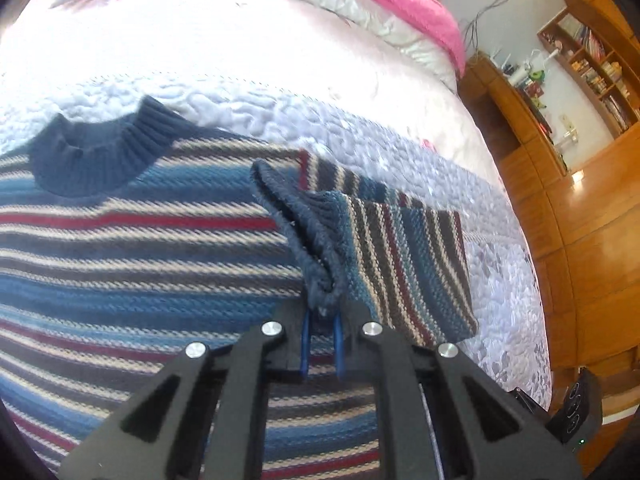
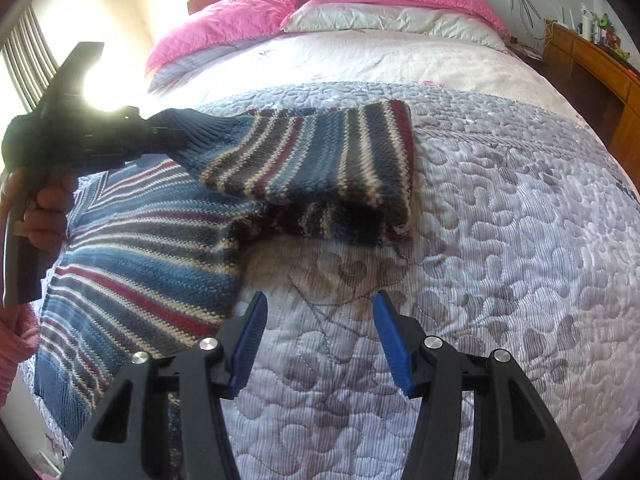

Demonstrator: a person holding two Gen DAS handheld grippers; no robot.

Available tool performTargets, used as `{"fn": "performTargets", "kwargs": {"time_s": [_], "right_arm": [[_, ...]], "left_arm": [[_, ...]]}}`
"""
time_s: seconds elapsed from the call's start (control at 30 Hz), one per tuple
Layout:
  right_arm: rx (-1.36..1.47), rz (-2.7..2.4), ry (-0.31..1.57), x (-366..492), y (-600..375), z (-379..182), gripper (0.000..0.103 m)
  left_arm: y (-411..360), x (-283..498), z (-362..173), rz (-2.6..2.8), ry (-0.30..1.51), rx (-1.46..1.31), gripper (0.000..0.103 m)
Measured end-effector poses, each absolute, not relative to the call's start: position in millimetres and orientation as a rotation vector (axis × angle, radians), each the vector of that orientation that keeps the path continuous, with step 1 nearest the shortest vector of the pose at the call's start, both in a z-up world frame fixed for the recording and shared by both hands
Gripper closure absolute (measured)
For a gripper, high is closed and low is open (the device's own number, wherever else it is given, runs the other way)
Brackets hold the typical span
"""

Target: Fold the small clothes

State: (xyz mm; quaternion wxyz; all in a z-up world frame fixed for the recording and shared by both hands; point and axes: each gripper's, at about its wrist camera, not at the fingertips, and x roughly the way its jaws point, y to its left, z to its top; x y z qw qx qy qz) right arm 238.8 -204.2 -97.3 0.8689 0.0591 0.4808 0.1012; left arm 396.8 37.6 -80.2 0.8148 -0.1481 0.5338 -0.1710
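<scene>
Striped sweater sleeve cuff (image 1: 316, 240) | pinched in left hand-held gripper (image 1: 322, 334) | lifted

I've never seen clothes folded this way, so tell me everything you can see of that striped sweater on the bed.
The striped knitted sweater has blue, dark, cream and red bands and a ribbed navy collar. It lies flat on the grey quilted bedspread. One sleeve is lifted and doubled toward the body, its ribbed navy cuff pinched in the left gripper's fingers. The right gripper hovers open, apart from it.
</scene>
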Motion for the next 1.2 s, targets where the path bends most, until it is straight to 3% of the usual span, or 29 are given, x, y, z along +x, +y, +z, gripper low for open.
{"fn": "performTargets", "kwargs": {"time_s": [0.23,0.47,0.67,0.87,1.1,1.2], "right_arm": [[0.135,0.263,0.983,258.9,-173.1,-84.7,0.048],[0.238,0.346,0.985,309.8,-141.9,-74.4,0.048],[0.272,0.331,1.076,347.6,-118.4,-102.2,0.048],[0.235,0.291,1.124,349.1,-112.5,-137.6,0.048],[0.248,0.295,1.095,346.4,-106.1,-117.0,0.045],[0.257,0.321,1.067,346.3,-97.1,-103.7,0.045]], "left_arm": [[133.6,401.0,-55.5,-0.22,1.068,-0.289,0.096],[224.4,415.4,-67.3,-0.1,1.08,-0.313,0.096],[230.7,417.1,-105.2,-0.08,1.145,-0.306,0.095],[240.2,412.6,-142.4,-0.07,1.181,-0.303,0.083],[253.6,391.9,-98.4,-0.003,1.067,-0.268,0.078],[249.3,386.7,-78.1,-0.037,1.014,-0.291,0.07]]}}
